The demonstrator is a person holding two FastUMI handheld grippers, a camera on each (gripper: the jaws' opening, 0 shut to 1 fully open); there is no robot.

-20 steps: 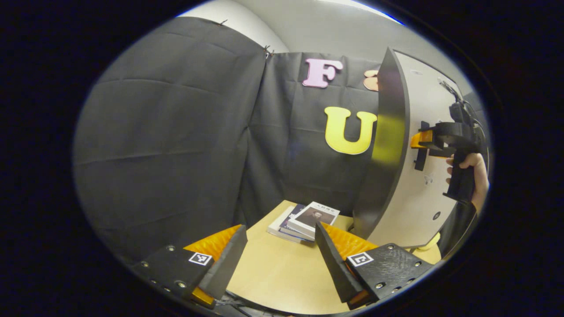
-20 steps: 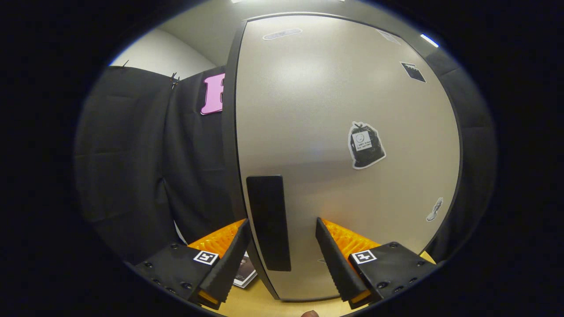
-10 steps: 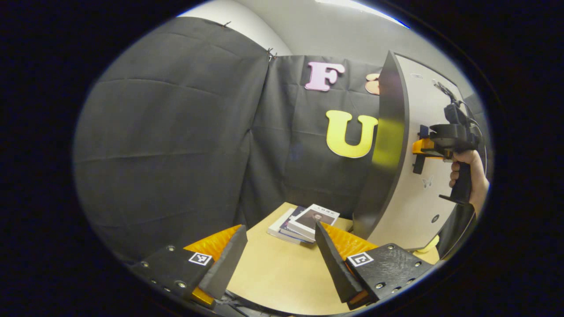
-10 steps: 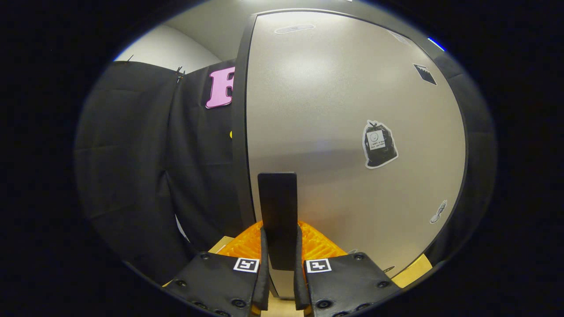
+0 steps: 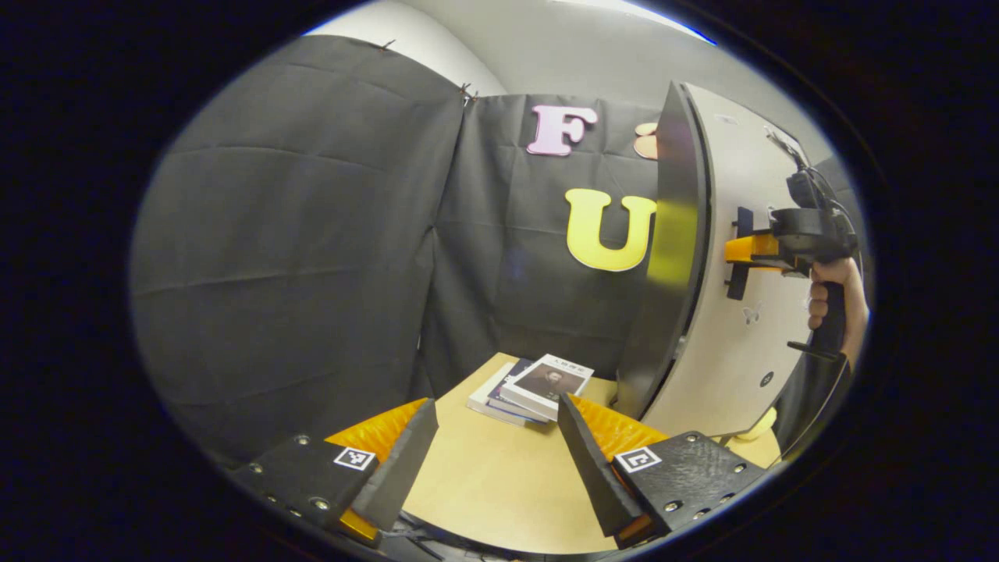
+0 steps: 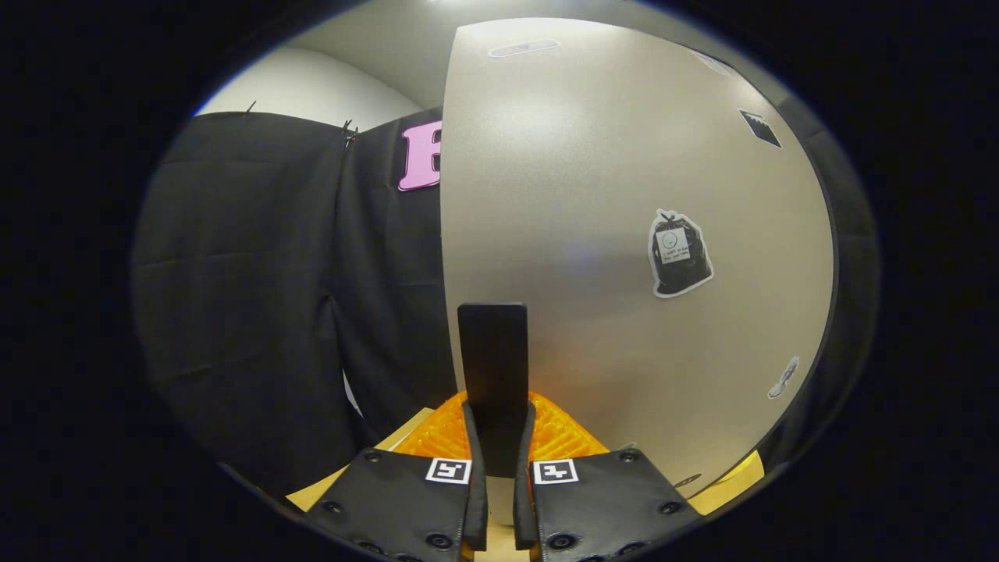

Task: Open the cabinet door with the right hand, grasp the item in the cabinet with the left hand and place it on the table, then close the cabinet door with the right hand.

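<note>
Beige cabinet door [image 6: 593, 203], black handle [image 6: 492, 367]

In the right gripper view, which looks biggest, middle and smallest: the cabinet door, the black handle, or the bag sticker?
1. Cabinet door
2. Black handle, nearer the camera
3. Bag sticker

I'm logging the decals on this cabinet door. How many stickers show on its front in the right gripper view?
4 on the cabinet door: a pale oval one at the top, a dark one upper right, a black bag-shaped one mid-right, a small one lower right. Others may be hidden.
</note>
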